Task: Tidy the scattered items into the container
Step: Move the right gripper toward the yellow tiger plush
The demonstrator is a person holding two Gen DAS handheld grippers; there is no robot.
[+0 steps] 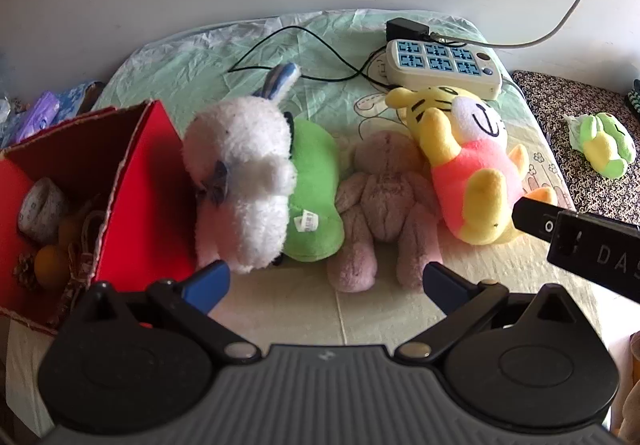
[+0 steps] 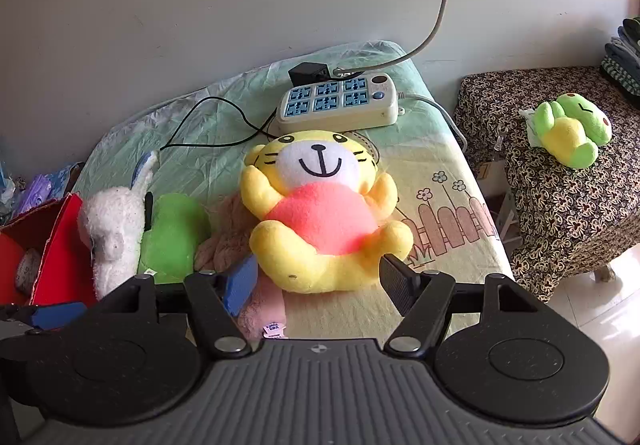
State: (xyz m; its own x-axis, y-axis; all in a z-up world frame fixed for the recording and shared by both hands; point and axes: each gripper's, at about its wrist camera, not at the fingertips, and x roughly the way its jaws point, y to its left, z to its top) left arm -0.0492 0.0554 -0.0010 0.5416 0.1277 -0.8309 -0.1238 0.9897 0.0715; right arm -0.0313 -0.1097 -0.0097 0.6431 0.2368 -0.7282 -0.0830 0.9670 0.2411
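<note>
Lying on pastel printed bed sheet [image 2: 440, 229] w/ plain grey wall [image 2: 200, 5] behind, plush toys beside red box [image 1: 140, 185], power strip [image 2: 340, 101] at back, patterned stool [image 2: 560, 205] on right, left gripper [image 1: 326, 283] wide open over pink bear [image 1: 380, 197], right gripper [image 2: 318, 277] open around yellow tiger's [image 2: 320, 205] base, pads not pressing.

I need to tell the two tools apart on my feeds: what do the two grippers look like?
Both share a ribbed grey body with black linkage arms, round black discs and silver rivets. The left gripper has blue pads on both fingers. The right gripper has one blue pad and one black textured pad. Its black side, seen from the left camera, bears white letters "DA".
</note>
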